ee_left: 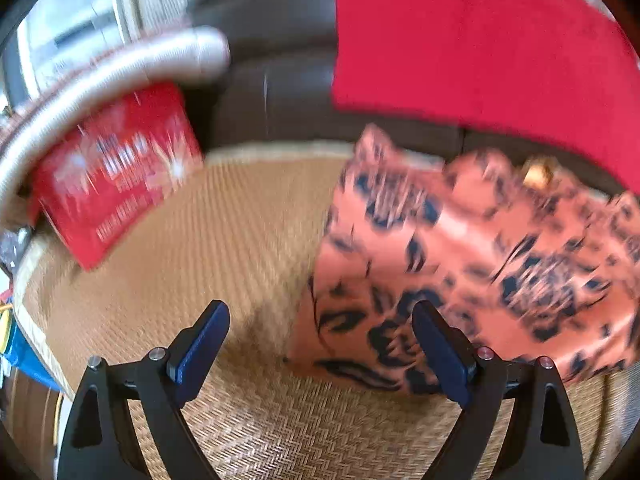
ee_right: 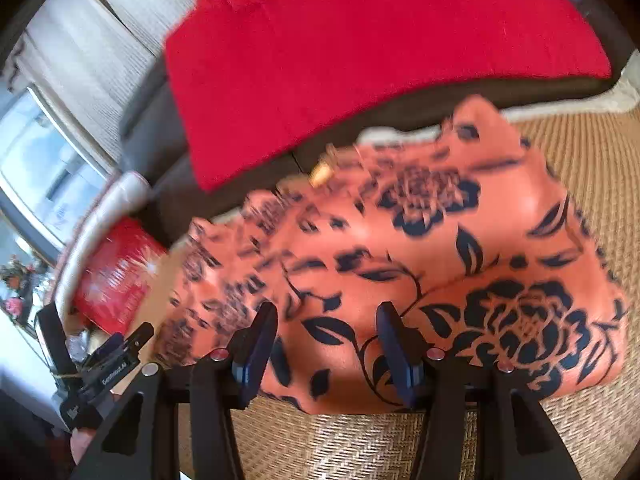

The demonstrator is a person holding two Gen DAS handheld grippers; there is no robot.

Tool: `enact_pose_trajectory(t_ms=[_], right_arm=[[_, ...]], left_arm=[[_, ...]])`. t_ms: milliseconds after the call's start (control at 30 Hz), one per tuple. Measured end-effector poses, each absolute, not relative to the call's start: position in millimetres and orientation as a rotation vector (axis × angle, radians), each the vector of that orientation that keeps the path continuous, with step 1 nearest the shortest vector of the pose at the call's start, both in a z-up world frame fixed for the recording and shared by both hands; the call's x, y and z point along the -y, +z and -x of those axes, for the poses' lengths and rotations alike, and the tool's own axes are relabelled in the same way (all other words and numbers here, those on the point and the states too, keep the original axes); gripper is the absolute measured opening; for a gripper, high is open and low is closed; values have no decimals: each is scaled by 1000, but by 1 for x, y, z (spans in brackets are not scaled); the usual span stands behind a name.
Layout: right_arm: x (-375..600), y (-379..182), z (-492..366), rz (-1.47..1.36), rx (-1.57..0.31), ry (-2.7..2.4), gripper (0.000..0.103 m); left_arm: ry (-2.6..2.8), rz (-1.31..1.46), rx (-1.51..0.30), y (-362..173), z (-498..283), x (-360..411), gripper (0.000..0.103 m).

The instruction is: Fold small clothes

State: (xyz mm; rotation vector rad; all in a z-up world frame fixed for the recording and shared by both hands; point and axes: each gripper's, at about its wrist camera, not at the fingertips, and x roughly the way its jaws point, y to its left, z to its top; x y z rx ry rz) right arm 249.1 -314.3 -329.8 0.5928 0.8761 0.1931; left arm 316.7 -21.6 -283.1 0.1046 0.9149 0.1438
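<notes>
An orange garment with a black flower print (ee_left: 480,264) lies bunched on a woven mat (ee_left: 224,248); it fills the middle of the right wrist view (ee_right: 440,256). My left gripper (ee_left: 320,316) is open and empty, its right finger (ee_left: 440,352) over the garment's left edge. My right gripper (ee_right: 326,320) is open over the garment's near edge, holding nothing. The left gripper also shows at the lower left of the right wrist view (ee_right: 108,364).
A red cloth (ee_left: 480,40) hangs over a dark sofa (ee_left: 280,80) behind the mat, also in the right wrist view (ee_right: 360,48). A red box (ee_left: 116,176) stands at the mat's far left under a pale padded armrest (ee_left: 120,68). A window is far left.
</notes>
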Motion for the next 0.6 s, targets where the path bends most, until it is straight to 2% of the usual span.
enact_pose_trajectory(t_ms=[100, 367, 500, 600], right_arm=[[316, -331, -248, -603, -875, 189, 56], [348, -320, -217, -707, -806, 163, 56], [370, -322, -198, -786, -800, 119, 64], [384, -329, -189, -864, -813, 112, 65]], left_arm=[[146, -30, -1014, -303, -326, 10, 93], [126, -7, -958, -284, -297, 4, 93], [118, -13, -941, -278, -282, 9, 93], [102, -10, -937, -276, -280, 9, 93]])
